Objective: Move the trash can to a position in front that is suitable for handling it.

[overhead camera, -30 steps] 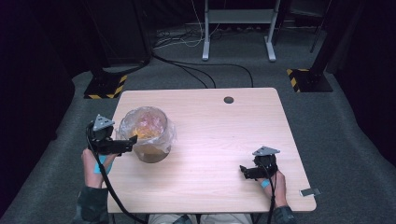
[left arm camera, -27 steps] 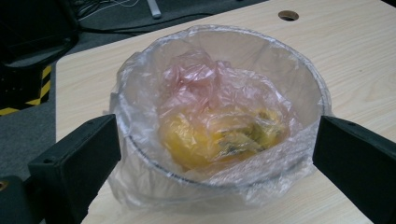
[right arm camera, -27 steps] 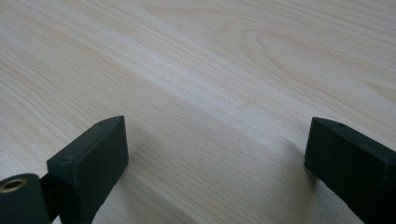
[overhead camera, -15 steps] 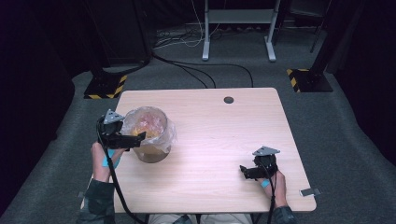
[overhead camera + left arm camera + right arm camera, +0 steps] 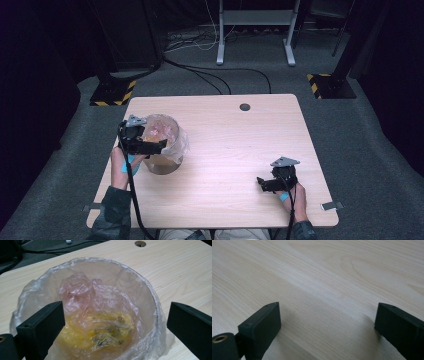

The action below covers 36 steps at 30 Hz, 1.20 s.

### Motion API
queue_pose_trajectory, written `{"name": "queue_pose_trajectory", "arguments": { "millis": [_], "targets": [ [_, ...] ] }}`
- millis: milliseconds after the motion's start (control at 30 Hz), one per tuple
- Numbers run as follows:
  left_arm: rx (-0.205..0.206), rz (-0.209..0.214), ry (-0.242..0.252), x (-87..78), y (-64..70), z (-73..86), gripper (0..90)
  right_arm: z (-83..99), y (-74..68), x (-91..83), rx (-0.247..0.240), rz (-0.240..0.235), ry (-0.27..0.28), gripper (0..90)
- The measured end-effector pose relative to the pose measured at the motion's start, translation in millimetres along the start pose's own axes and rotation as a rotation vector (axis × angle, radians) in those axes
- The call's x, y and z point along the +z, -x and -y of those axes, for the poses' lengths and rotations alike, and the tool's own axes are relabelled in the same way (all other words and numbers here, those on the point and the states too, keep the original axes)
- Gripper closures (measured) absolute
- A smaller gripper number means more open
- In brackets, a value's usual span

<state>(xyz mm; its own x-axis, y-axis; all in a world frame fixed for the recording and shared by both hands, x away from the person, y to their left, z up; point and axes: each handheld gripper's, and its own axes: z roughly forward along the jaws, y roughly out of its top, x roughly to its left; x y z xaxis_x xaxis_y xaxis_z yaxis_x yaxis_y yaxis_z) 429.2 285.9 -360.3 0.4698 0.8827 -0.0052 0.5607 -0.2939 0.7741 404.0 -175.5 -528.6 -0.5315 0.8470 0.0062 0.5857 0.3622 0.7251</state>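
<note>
High view: a round bin lined with a clear plastic bag stands at the left side of the wooden surface.
Left gripper: held over the bin's rim, jaws wide apart, gripping nothing.
Left gripper view: crumpled pinkish plastic and yellow scraps lie inside the bag.
Right gripper: near the surface's right front, well apart from the bin, jaws wide and empty.
Hole: near the far edge.
</note>
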Motion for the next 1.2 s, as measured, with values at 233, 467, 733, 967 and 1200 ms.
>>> {"name": "queue_pose_trajectory", "arguments": {
  "millis": [233,467,733,967,1200],
  "targets": [
    [0.002,0.015,-0.016,8.9,2.9,-6.2,1.7,0.0,0.1,-0.1,0.0,0.0,0.0,5.8],
    [0.008,0.024,-0.031,17.8,7.0,-8.8,2.0,0.0,0.1,-0.1,0.0,0.0,0.0,5.8],
    [0.013,0.033,-0.045,24.7,12.4,-9.1,4.3,0.1,0.2,-0.2,0.002,0.0,0.001,6.4],
    [0.03,0.051,-0.054,26.8,17.8,-10.0,6.4,0.1,0.1,-0.3,0.002,0.001,0.002,6.5],
    [0.032,0.071,-0.062,31.4,21.5,-5.5,7.4,0.1,0.2,-0.3,0.002,0.001,0.002,6.6]
  ]
}}
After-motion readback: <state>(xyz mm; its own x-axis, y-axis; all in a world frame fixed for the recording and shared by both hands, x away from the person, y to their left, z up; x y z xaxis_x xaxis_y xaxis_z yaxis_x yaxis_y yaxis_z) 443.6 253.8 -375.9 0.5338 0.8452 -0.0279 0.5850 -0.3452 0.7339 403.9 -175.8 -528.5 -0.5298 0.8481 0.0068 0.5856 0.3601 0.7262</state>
